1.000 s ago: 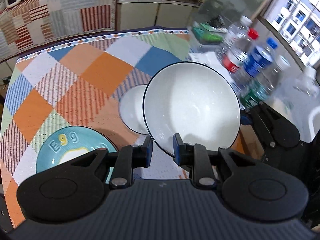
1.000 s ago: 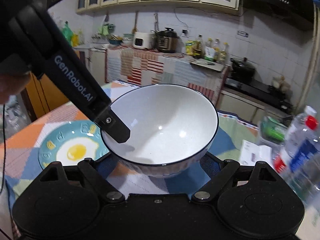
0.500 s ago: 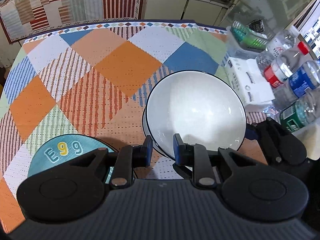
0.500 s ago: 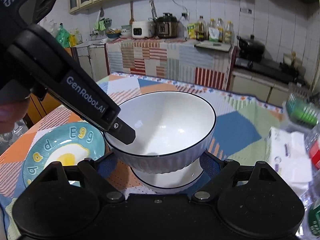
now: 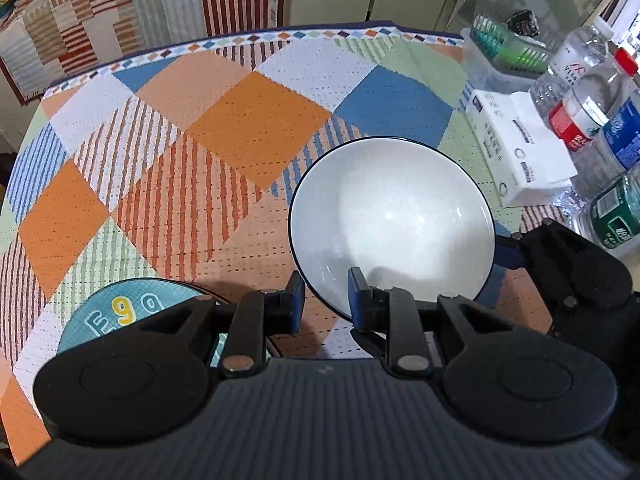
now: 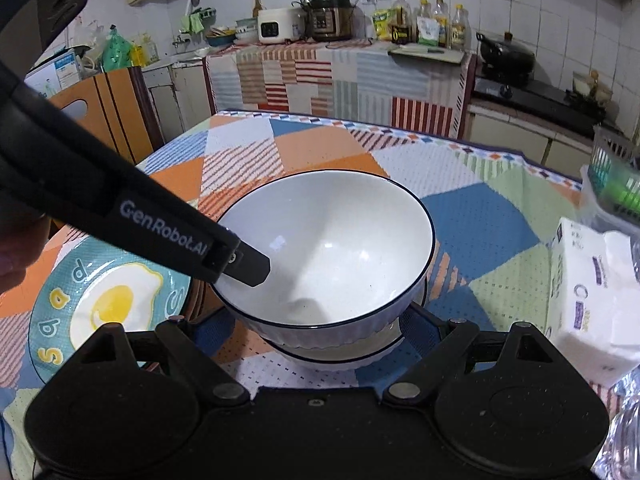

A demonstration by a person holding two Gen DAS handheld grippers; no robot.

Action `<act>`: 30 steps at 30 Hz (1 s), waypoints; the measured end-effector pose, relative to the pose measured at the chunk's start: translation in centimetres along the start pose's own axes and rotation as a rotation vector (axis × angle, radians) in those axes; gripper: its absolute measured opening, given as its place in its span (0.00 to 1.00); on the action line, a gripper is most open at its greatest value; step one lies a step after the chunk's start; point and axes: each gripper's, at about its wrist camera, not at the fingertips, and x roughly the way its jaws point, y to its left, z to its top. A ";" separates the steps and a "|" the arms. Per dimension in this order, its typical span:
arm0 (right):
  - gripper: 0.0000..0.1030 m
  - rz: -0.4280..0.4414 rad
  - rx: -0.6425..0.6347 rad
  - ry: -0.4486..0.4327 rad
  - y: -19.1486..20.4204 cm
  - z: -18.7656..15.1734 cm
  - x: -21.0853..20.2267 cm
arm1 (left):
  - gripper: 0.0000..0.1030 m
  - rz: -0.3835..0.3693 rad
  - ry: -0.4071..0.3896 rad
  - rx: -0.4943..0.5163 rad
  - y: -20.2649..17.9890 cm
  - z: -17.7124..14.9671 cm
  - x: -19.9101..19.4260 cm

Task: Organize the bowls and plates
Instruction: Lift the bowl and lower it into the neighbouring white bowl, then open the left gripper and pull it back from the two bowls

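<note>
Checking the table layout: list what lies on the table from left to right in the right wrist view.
Egg plate → white bowl, nested in a second bowl beneath it → tissue pack.

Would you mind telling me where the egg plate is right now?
The egg plate lies on the checked tablecloth at the lower left of the right wrist view, just left of the stacked white bowls.

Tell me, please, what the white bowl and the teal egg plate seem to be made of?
White dark-rimmed bowl: probably glazed ceramic; glossy highlights, ribbed outer wall. Teal round plate with fried-egg print: looks like glazed ceramic too, smooth and shiny, though melamine cannot be ruled out.
</note>
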 end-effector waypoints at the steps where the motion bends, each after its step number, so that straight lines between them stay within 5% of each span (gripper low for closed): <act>1: 0.90 -0.008 -0.004 0.007 0.2 0.1 0.0 | 0.21 -0.001 0.011 -0.011 0.1 0.1 0.2; 10: 0.91 -0.074 -0.029 0.071 0.5 0.4 0.6 | 0.22 -0.052 0.034 -0.115 1.6 0.4 1.2; 20: 0.91 -0.065 0.054 0.083 0.1 0.8 -2.3 | 0.37 -0.055 -0.030 -0.053 1.2 -0.9 -3.3; 30: 0.91 -0.079 0.007 0.068 1.7 0.7 -8.2 | 0.48 -0.065 -0.083 0.051 0.1 -4.2 -11.0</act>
